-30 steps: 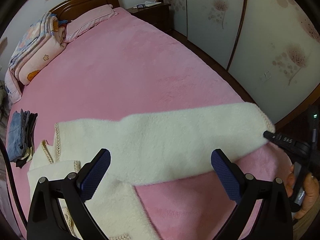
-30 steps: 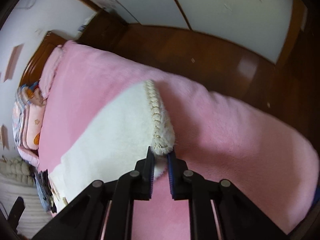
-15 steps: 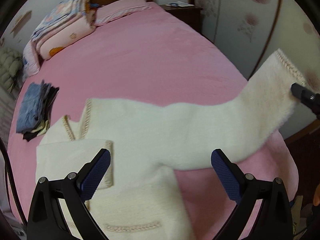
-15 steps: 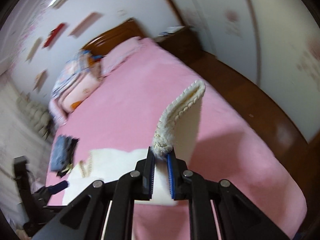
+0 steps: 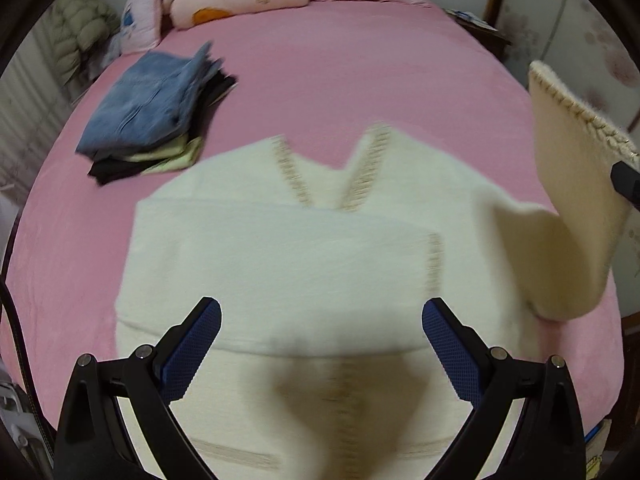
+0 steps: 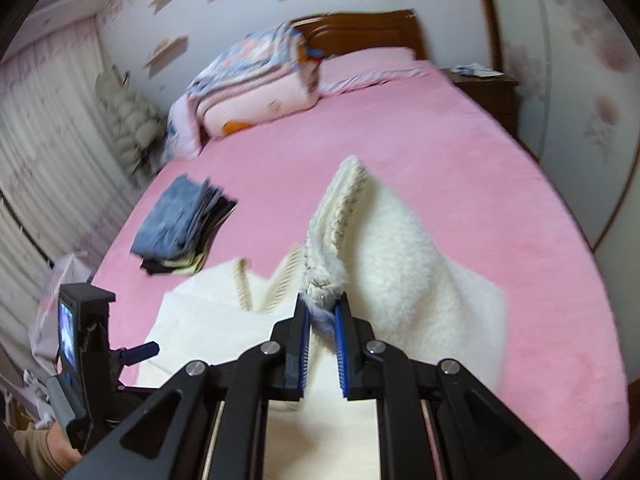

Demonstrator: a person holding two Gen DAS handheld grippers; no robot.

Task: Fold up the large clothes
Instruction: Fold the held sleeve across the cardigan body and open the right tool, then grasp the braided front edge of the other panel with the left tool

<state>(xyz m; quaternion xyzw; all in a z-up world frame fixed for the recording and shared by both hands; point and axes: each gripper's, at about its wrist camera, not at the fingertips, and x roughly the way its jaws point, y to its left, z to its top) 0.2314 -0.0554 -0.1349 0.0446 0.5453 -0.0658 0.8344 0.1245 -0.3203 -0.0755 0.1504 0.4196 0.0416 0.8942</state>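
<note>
right hand-held gripper (image 6: 322, 318) is pinched on the trimmed cuff of the cream cardigan's sleeve (image 6: 384, 256), holding that sleeve up off the pink bed (image 6: 460, 152) so it arches over the garment. left hand-held gripper (image 5: 320, 344) hangs above the cream cardigan (image 5: 288, 264) with its jaws spread wide and nothing between them. the cardigan lies flat on the near part of the bed, neckline toward the headboard, and what looks like the other sleeve is already laid across the chest, though blur makes that uncertain. so the step in hand is folding the second sleeve inward. next, the cuff needs carrying across the body and laying flat on it before release, with the free gripper likely steadying or smoothing the cloth. a stack of folded clothes (image 5: 152, 116) sits beyond, well apart.
</note>
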